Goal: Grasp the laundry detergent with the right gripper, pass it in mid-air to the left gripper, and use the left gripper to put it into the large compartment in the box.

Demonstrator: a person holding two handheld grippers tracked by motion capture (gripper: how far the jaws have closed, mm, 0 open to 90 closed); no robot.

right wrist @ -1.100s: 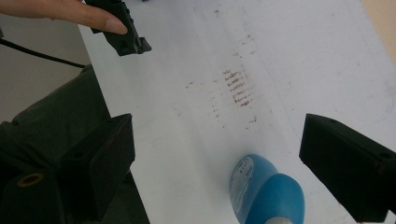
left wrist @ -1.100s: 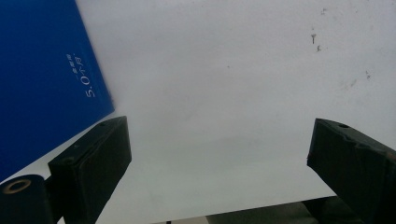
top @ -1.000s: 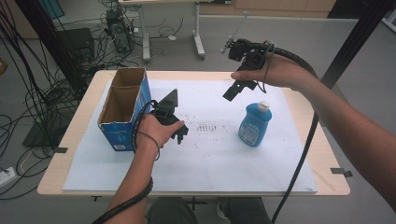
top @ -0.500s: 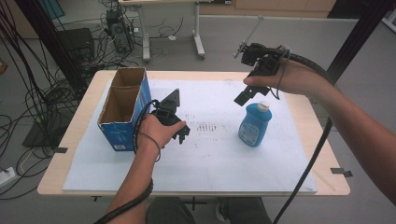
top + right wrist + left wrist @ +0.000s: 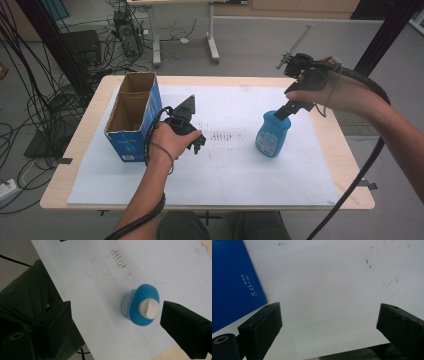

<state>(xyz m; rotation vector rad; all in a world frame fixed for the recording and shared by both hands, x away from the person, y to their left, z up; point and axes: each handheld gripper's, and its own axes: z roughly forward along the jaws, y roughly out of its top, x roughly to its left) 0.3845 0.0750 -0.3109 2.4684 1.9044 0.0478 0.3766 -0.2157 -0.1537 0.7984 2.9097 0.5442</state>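
A blue bottle (image 5: 272, 135) with a white cap stands upright on the white sheet (image 5: 230, 165), right of centre. My right gripper (image 5: 283, 112) hovers just above its cap, open. In the right gripper view I look down on the bottle (image 5: 141, 305): the white cap (image 5: 149, 309) lies close to the right jaw, and the right gripper (image 5: 115, 327) holds nothing. My left gripper (image 5: 196, 145) rests low over the sheet beside a blue cardboard box (image 5: 131, 120). In the left gripper view the left gripper (image 5: 329, 325) is open over bare sheet, with the box wall (image 5: 232, 285) at left.
The open-topped blue box stands at the sheet's left edge. A patch of dark smudges (image 5: 222, 136) marks the sheet between the two hands. The wooden table (image 5: 350, 165) edge runs close on the right. Cables and desk legs crowd the floor behind.
My right hand has carried its gripper to the right and nearer, from left of the bottle to just above its cap. The left hand and the bottle have stayed put.
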